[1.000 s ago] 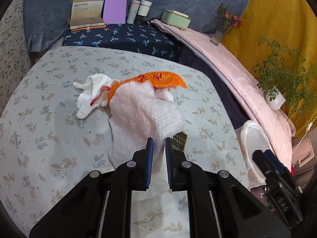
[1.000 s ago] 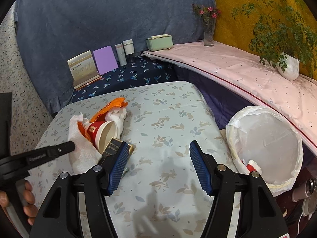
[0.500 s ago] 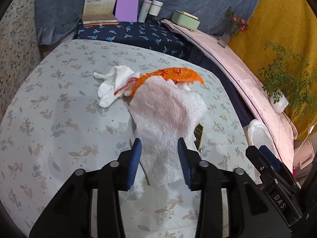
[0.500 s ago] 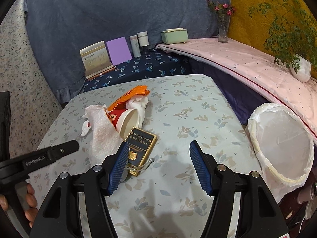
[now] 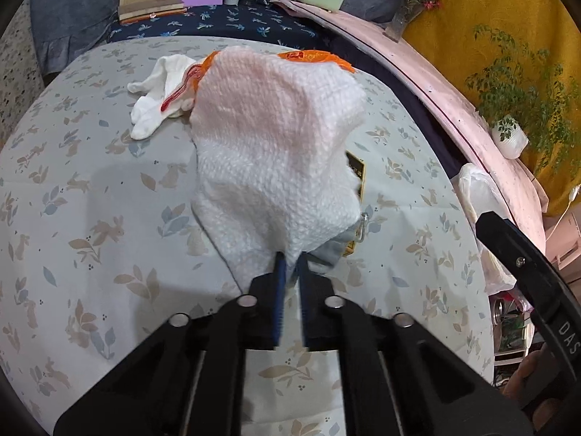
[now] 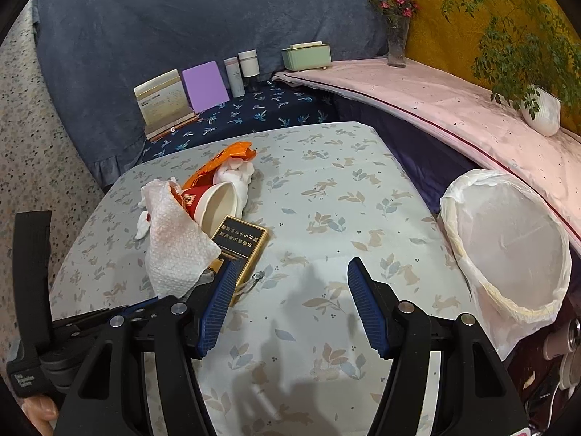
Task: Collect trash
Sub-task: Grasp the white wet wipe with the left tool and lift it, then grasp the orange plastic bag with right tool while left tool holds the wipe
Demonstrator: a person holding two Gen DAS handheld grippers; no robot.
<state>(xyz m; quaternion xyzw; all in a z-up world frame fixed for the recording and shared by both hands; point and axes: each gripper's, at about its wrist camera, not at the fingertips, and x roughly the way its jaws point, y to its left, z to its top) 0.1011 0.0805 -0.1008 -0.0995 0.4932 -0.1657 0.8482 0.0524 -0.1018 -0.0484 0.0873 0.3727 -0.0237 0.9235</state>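
Readable: "DAS" in white on the black body of the right tool point(image 5: 537, 290) (further letters cut off at the picture's edge). Gold characters on the dark box point(image 6: 239, 241), too small to read. Print on the standing card point(image 6: 163, 103), illegible.

Covering most of the cup point(image 6: 214, 207) and the wrapper point(image 5: 319, 56) in the left view: the paper towel point(image 5: 276, 152). Hiding half the dark box point(image 5: 357, 178) at centre right. Blurring around the left fingertips point(image 5: 280, 269). Running off the right edge: the bin point(image 6: 508, 239).
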